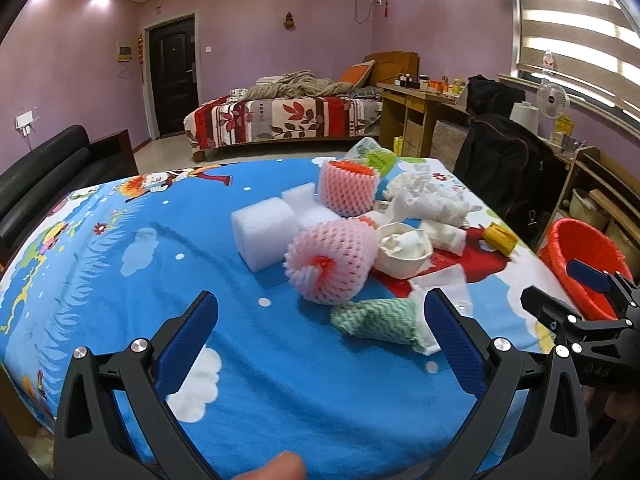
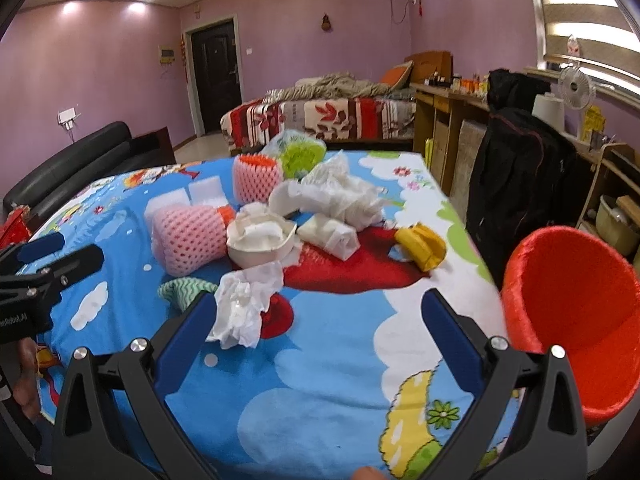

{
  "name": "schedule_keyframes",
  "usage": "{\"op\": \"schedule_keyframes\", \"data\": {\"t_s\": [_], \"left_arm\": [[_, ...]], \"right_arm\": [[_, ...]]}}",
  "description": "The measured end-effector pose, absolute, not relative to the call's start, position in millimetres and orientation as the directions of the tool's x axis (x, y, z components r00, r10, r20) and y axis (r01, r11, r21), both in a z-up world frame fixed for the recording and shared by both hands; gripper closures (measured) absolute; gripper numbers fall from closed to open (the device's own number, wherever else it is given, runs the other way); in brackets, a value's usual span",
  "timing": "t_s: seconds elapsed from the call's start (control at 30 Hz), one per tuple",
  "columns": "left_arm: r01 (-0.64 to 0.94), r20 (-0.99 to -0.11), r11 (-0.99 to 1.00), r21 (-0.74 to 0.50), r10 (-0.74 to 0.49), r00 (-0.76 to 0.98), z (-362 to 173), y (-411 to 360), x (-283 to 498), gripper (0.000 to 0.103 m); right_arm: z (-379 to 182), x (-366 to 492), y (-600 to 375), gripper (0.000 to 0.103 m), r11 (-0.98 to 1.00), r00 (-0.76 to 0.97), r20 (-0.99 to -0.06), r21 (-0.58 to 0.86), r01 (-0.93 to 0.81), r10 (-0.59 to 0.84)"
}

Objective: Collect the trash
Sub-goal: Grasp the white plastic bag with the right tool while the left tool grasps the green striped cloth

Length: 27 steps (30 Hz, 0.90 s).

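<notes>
Trash lies piled on a table under a blue cartoon cloth (image 1: 120,248): two pink foam fruit nets (image 1: 332,264) (image 2: 188,236), white foam blocks (image 1: 264,236), a crushed white paper cup (image 1: 404,248) (image 2: 260,240), crumpled tissues (image 2: 246,308), a green-striped rag (image 1: 376,320) and a yellow wrapper (image 2: 420,248). My left gripper (image 1: 320,332) is open, hovering before the nearer pink net and the rag. My right gripper (image 2: 316,332) is open too, its left finger beside the crumpled tissue. A red bin (image 2: 572,320) (image 1: 580,256) stands off the table's right edge.
A black sofa (image 1: 44,176) sits left of the table. A chair draped with a black jacket (image 2: 516,168) and wooden shelves (image 2: 612,184) stand at the right. A bed (image 1: 280,120) lies beyond the table, near the dark door (image 1: 174,76).
</notes>
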<state>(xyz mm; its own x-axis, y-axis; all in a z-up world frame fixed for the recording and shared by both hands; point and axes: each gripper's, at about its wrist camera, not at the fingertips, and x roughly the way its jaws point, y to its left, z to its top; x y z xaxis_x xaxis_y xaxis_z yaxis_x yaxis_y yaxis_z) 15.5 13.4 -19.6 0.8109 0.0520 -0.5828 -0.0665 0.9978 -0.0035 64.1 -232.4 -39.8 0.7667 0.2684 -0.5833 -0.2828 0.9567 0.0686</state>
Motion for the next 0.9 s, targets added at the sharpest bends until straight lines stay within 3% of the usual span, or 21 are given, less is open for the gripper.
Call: {"op": "schedule_keyframes", "data": {"t_s": [0.13,0.23,0.33,0.47,0.6,0.63,0.77,0.9], "left_arm": [[-0.079,-0.595,0.997,0.014,0.072,0.801,-26.8,20.8,24.7,0.006],[-0.089,-0.604,0.996,0.011,0.077,0.793,-31.0,28.1,31.2,0.009],[-0.091,-0.619,0.996,0.0,0.071,0.782,-35.6,34.6,38.8,0.011],[-0.084,-0.646,0.996,-0.014,0.055,0.762,-43.7,39.3,46.6,0.023],[-0.065,-0.681,0.997,-0.035,0.024,0.732,-54.5,36.6,54.5,0.036],[-0.06,-0.689,0.997,-0.039,0.017,0.724,-57.3,34.0,55.7,0.04],[-0.008,-0.72,0.998,-0.062,-0.039,0.693,-65.1,19.2,60.6,0.052],[0.064,-0.766,0.99,-0.123,-0.136,0.629,-72.6,-1.8,72.9,0.053]], "right_arm": [[-50.6,78.6,-213.6,0.005,0.944,0.714,-0.639,0.061,-0.324,0.286],[-59.3,91.8,-199.1,0.02,0.937,0.671,-0.683,0.058,-0.344,0.289],[-72.3,104.8,-186.9,0.025,0.929,0.625,-0.722,0.066,-0.365,0.297],[-83.4,113.2,-174.9,0.031,0.917,0.584,-0.748,0.082,-0.39,0.315],[-92.9,117.7,-167.9,0.077,0.885,0.512,-0.775,0.127,-0.447,0.37],[-93.0,117.5,-167.0,0.082,0.875,0.501,-0.774,0.138,-0.464,0.387],[-87.6,110.5,-167.8,0.085,0.876,0.526,-0.766,0.1,-0.471,0.37],[-79.6,110.9,-188.1,0.086,0.897,0.557,-0.752,0.105,-0.429,0.354]]}}
